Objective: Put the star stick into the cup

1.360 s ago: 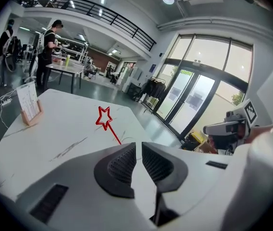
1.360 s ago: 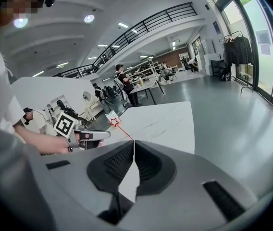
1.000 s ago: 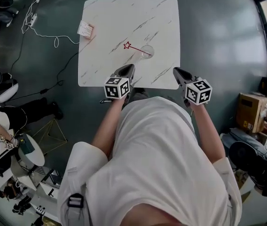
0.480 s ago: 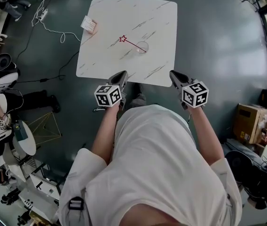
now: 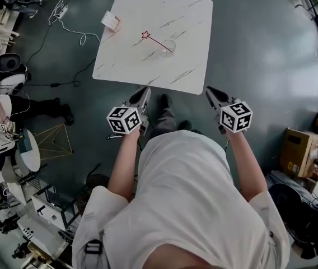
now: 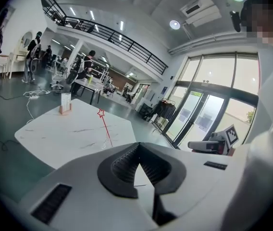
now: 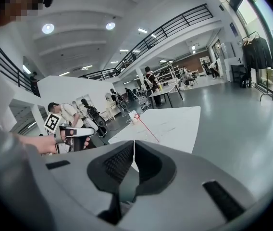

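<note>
A red star stick (image 5: 146, 35) leans out of a clear cup (image 5: 167, 48), its lower end inside, near the middle of the white marble table (image 5: 192, 15). In the left gripper view the star stick (image 6: 101, 113) rises tilted above the tabletop. The right gripper view shows the star stick (image 7: 137, 115) far ahead. My left gripper (image 5: 146, 91) and right gripper (image 5: 209, 90) hang over the floor just short of the table's near edge. Both are shut and empty. The pads meet in the left gripper (image 6: 137, 148) and the right gripper (image 7: 133, 144).
A small card stand (image 5: 110, 21) sits at the table's far left corner. Cables (image 5: 69, 15) trail over the floor to the left. A wire-frame stool (image 5: 58, 150) stands at the left and cardboard boxes (image 5: 302, 150) at the right. Other people stand farther off in the hall.
The person has stepped back from the table. Both grippers have drawn off the table's near edge to over the floor. The stick and cup have not moved.
</note>
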Tool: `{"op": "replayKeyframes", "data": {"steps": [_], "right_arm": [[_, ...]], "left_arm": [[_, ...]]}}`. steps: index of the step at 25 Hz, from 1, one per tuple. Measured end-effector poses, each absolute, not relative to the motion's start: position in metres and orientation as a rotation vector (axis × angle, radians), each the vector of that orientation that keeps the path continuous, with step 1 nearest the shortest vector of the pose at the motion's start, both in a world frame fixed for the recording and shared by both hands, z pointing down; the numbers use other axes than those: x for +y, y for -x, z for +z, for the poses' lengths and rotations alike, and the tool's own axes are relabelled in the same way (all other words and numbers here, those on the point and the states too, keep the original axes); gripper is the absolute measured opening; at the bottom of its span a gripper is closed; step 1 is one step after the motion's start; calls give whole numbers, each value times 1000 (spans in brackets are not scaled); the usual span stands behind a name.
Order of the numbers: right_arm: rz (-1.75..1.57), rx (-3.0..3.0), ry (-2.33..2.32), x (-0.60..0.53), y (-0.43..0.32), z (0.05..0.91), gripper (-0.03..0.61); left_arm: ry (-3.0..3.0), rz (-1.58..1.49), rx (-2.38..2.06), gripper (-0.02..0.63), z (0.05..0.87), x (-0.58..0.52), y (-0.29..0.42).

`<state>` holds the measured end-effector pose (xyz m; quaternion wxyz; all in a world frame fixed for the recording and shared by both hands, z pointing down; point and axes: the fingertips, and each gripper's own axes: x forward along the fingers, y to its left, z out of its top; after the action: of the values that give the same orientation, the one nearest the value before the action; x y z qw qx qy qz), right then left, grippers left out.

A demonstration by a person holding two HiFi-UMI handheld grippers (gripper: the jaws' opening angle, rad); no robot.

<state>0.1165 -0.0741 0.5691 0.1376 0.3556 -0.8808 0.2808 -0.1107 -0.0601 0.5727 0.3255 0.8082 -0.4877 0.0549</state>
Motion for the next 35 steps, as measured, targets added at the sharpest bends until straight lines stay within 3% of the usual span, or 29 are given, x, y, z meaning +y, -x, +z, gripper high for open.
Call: {"op": "replayKeyframes", "data": {"steps": [12,35], "right_arm": [[769,-2626,-1043,-51,-124,537,26],[656,-2685,-1096,-23,-56,510,26]], "left_arm": [[-2074,146,-1331,14,564,-2,123],[-2146,190,-1198,14,552,18,184]]}}
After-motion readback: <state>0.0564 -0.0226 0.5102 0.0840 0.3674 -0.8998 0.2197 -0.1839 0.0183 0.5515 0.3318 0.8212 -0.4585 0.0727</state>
